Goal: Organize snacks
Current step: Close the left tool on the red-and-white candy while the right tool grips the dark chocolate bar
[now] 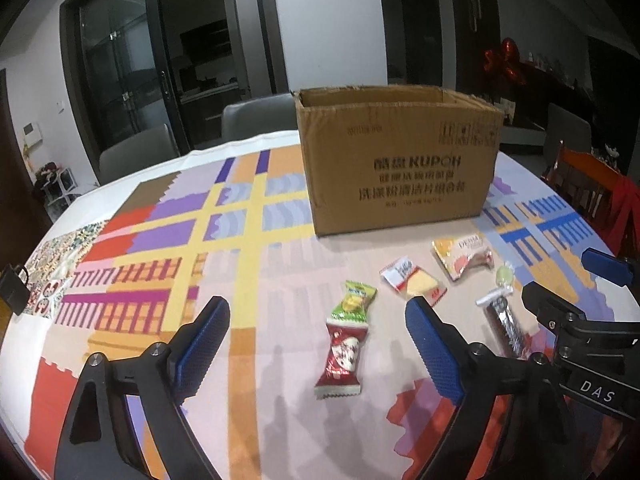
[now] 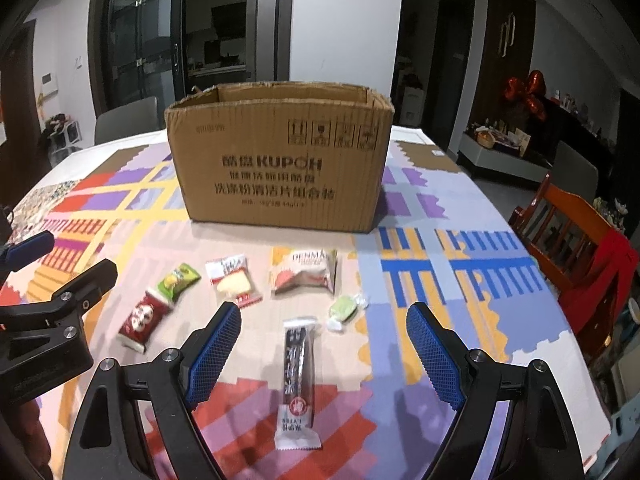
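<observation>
Six snacks lay before the open box at twelve o'clock; I held left gripper and right gripper released, nothing grasped, ready for loading.

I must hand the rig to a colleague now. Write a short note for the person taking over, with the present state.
Left gripper: open, empty, above the red candy.
Right gripper: open, empty, above the dark snack bar.
All six snacks lie on the tablecloth before the cardboard box: also green packet, cake slice, Denma pack, pale green candy.
Done: nothing boxed that shows.
Left: all six.
</observation>
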`<action>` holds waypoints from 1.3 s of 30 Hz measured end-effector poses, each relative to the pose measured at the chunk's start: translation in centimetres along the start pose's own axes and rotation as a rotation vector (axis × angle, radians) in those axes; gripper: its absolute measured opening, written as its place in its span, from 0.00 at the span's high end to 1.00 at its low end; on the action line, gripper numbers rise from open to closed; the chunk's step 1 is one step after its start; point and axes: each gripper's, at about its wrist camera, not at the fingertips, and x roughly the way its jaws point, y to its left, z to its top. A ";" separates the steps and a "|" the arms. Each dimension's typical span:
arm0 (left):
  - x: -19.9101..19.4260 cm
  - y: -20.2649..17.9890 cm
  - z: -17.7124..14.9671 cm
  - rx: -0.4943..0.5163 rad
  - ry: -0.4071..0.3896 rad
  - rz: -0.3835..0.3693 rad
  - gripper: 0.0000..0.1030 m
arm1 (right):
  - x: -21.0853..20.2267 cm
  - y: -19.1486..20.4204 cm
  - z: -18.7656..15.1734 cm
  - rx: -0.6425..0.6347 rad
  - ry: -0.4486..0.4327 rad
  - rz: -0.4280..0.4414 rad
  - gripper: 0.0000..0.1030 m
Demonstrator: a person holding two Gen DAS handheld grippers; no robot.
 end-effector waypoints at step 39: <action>5.6 -0.7 -3.6 0.020 0.139 -0.064 0.55 | 4.6 1.0 -3.9 -0.021 0.154 0.045 0.47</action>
